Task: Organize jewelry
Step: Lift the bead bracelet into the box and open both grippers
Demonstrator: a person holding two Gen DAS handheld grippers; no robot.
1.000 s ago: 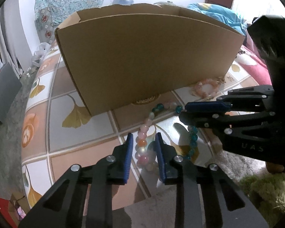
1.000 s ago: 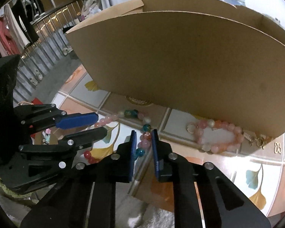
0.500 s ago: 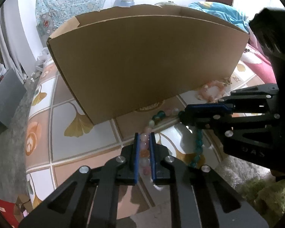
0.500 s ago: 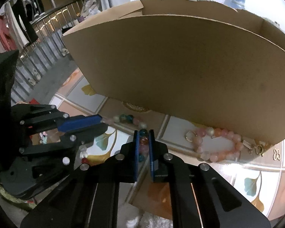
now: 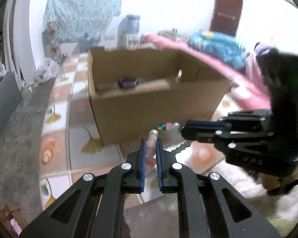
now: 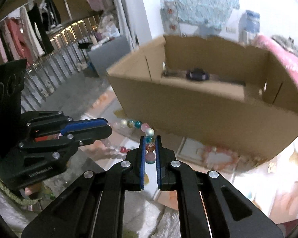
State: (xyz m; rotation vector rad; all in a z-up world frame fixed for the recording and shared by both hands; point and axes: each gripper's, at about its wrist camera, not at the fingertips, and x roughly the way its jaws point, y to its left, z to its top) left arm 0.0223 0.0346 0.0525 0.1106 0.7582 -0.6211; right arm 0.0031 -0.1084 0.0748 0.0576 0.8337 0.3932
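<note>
From the left wrist view, my left tool [image 5: 150, 140] sits low in front of the cardboard box [image 5: 154, 107], its blue pads pressed onto the pink end of the bead necklace [image 5: 151, 147]. The strand rises out of the grip and arcs across to my right tool [image 5: 183, 129], which reaches in sideways, level with the box's near wall, its fingers closed on the teal beads. The letters "UAS" are moulded on the right tool's body. Inside the box I see a small dark purple object [image 5: 127, 82]; what it is I cannot tell.

From the right wrist view, my right tool [image 6: 150, 138] points at the box [image 6: 208, 117] and pinches the necklace [image 6: 150, 147] on an amber bead, a teal one above it. The strand runs leftward to the left tool [image 6: 108, 129], which clamps the other end, so the necklace hangs between them above the tiled surface [image 6: 278, 170]. A pink bracelet [image 6: 220, 156] lies on that surface against the box's near wall.
</note>
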